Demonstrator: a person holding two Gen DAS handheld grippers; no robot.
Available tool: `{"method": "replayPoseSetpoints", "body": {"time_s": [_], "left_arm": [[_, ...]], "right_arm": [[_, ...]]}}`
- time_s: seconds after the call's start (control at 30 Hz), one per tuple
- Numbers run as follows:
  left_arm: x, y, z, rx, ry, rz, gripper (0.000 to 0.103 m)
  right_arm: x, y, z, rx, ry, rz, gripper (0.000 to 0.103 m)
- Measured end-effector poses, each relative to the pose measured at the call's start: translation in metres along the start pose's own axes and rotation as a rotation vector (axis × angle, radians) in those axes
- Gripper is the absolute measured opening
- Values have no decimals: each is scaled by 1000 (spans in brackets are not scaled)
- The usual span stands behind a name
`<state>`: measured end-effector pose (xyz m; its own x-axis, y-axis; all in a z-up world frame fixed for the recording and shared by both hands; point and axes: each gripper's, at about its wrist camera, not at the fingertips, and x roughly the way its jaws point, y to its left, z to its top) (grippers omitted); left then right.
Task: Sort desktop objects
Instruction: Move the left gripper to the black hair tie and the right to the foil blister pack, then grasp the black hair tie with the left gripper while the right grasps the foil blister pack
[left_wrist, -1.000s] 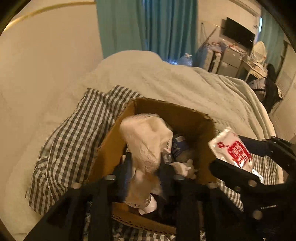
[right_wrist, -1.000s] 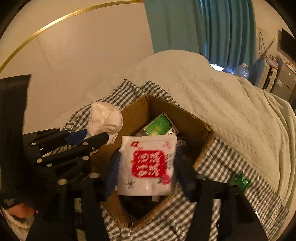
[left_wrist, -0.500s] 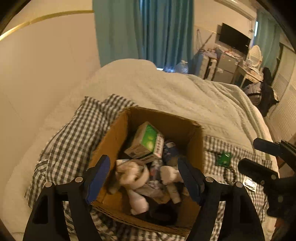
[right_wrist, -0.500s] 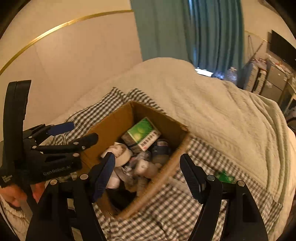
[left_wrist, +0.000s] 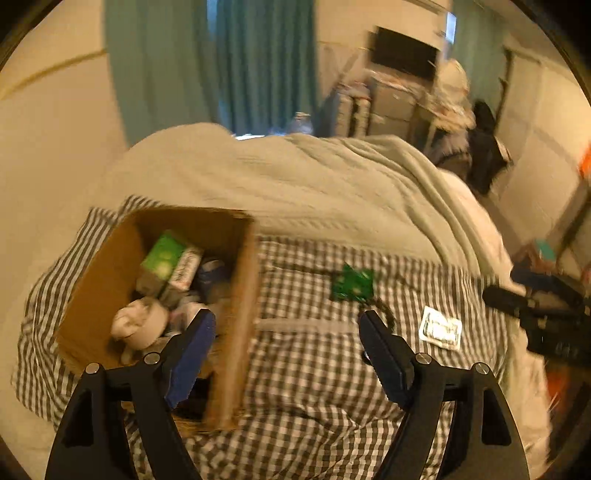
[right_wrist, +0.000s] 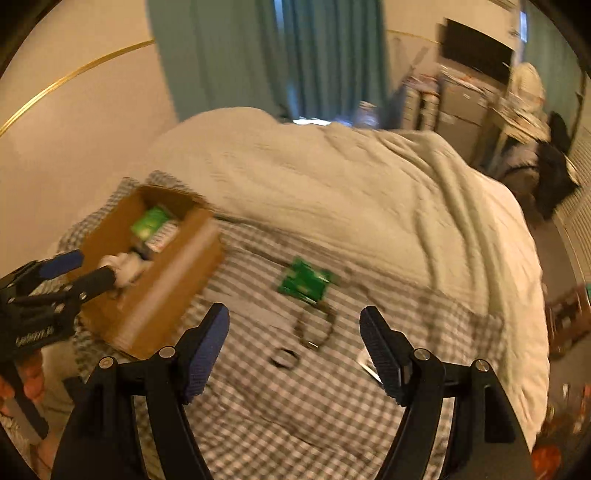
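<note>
Checked bedcloth carries the green packet (right_wrist: 304, 282) just ahead of the empty, spread right tongs (right_wrist: 293, 345), flat, no clear long axis; left tongs (left_wrist: 286, 341), opening and empty, sit nearer the box (left_wrist: 236, 317).

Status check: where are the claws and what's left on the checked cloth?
Left claw opening, empty; right claw open, empty. Green packet, white sachet on the cloth outside the box. Nothing blocking.
</note>
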<state>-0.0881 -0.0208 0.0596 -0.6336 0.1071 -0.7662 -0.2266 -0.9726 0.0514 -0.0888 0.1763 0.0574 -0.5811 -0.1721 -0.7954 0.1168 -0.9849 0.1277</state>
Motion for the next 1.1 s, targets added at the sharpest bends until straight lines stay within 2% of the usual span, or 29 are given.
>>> {"method": "replayPoseSetpoints", "body": {"time_s": [0.17, 0.27, 0.37, 0.43, 0.67, 0.73, 0.8, 0.87, 0.97, 1.0, 1.1], "left_arm": [[39, -63, -21, 103, 41, -35, 83], [72, -87, -39, 96, 96, -50, 83], [111, -97, -59, 44, 151, -47, 83], [132, -101, -69, 18, 183, -38, 83], [188, -103, -90, -37, 251, 14, 82], [197, -105, -90, -31, 261, 26, 79], [201, -108, -90, -2, 246, 43, 74], [203, -111, -91, 31, 229, 58, 55], [203, -107, -93, 43, 216, 55, 35], [204, -105, -93, 37, 212, 46, 32], [202, -93, -92, 0, 207, 18, 10]], "right_arm": [[26, -55, -25, 73, 73, -64, 73], [45, -77, -35, 82, 102, -92, 74], [64, -84, -39, 43, 113, -137, 84], [81, -86, -42, 9, 136, -145, 84], [131, -88, -61, -115, 176, -95, 85], [143, -88, -66, -144, 179, -72, 90], [162, -89, -71, -165, 206, -52, 92], [176, -91, -75, -176, 237, -40, 92], [198, -96, -81, -205, 275, -64, 92], [203, -98, -83, -205, 277, -69, 92], [217, -107, -87, -170, 297, -56, 99]]}}
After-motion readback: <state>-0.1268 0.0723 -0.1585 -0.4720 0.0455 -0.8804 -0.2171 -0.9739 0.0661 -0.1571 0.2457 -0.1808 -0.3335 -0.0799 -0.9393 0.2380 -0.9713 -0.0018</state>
